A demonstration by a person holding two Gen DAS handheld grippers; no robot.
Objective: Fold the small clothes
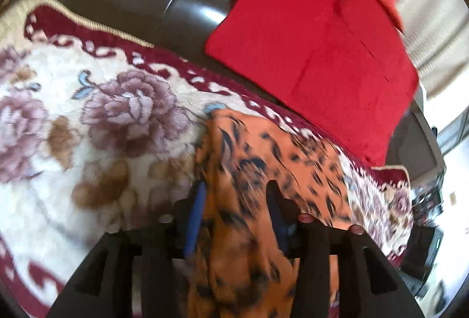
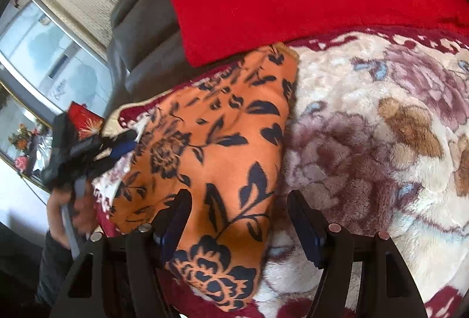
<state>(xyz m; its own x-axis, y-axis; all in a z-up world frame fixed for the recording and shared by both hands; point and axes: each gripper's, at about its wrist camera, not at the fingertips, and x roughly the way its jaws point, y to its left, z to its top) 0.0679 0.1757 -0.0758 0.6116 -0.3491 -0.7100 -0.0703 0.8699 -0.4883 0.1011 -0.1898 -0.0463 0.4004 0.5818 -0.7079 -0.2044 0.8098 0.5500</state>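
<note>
Item: orange cloth with dark floral print on the plush floral blanket. Left gripper jaws apart, cloth between; right gripper jaws apart over its edge. Close both on the cloth before you fold.

Left gripper: jaws parted, blue pads facing each other, blurred with motion; orange patterned cloth lies in the gap between the fingers, but whether they pinch it cannot be told. From the right wrist view it sits at far left, held by a hand, fingers wrapped round the handle, dark sleeve below.

Right gripper: jaws wide apart, tilted over the near edge of the cloth, clamping nothing.
</note>
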